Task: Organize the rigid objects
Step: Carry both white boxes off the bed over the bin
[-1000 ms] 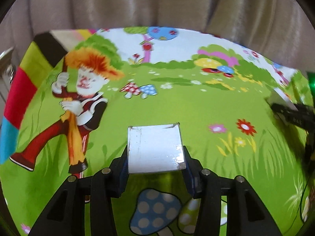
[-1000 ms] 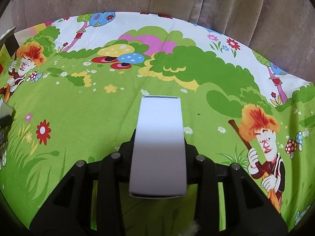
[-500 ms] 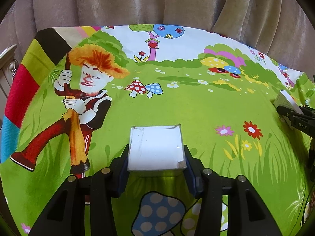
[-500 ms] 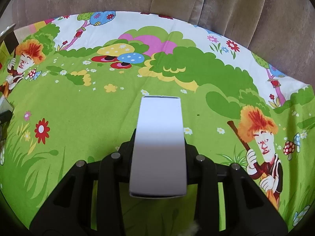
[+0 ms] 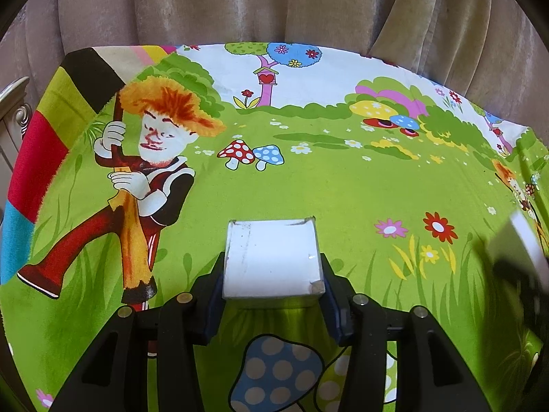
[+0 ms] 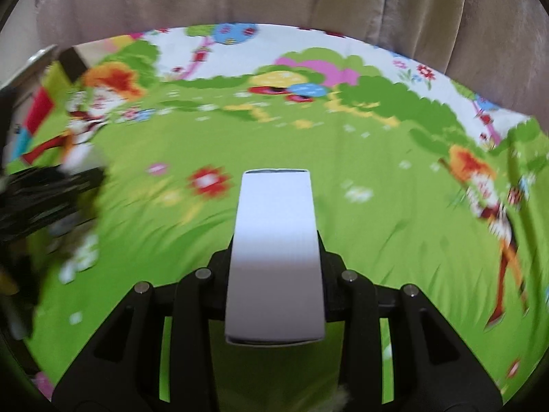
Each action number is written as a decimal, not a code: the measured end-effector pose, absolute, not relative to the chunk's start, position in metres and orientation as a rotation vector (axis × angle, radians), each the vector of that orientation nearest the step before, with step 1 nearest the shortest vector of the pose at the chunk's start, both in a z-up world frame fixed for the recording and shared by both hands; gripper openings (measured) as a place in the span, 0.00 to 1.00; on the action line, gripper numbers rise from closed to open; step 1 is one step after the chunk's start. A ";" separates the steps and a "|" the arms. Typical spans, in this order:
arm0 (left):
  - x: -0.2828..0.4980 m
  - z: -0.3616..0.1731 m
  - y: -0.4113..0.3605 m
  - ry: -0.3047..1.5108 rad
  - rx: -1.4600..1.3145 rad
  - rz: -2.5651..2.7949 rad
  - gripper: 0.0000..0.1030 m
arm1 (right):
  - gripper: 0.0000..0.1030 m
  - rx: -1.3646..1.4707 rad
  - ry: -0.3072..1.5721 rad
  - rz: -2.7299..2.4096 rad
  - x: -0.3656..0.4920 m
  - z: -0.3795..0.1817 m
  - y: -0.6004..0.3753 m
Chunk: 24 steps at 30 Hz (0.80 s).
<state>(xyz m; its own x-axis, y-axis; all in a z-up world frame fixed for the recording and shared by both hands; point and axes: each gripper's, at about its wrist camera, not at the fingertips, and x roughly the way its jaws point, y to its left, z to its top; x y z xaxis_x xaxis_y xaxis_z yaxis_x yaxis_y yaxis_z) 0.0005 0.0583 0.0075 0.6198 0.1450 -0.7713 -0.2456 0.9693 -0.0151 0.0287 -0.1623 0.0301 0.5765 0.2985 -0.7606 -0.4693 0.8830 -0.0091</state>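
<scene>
My left gripper (image 5: 272,274) is shut on a short white box (image 5: 271,257) with scuffed corners, held just above the cartoon-printed green cloth (image 5: 343,185). My right gripper (image 6: 274,267) is shut on a longer white box (image 6: 276,240) that sticks out forward between its fingers. The right gripper and its box also show, blurred, at the right edge of the left wrist view (image 5: 525,257). The left gripper shows, blurred, at the left edge of the right wrist view (image 6: 44,192).
The cloth covers the whole surface up to a beige curtain (image 5: 274,3) at the back. A carved pale furniture edge (image 5: 13,103) stands past the cloth's left side.
The left gripper has drawn back and tilted up, so more curtain shows. The right gripper has swung left towards the left gripper; its view is motion-blurred. Both boxes stay gripped.
</scene>
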 end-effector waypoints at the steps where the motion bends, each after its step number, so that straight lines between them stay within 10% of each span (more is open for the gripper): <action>1: 0.000 0.008 0.059 0.874 -0.129 0.223 0.46 | 0.38 -0.209 0.846 0.474 0.016 0.030 -0.160; 24: -0.143 0.179 0.020 0.347 -0.181 0.195 0.45 | 0.38 -0.098 0.321 0.555 -0.118 0.199 -0.210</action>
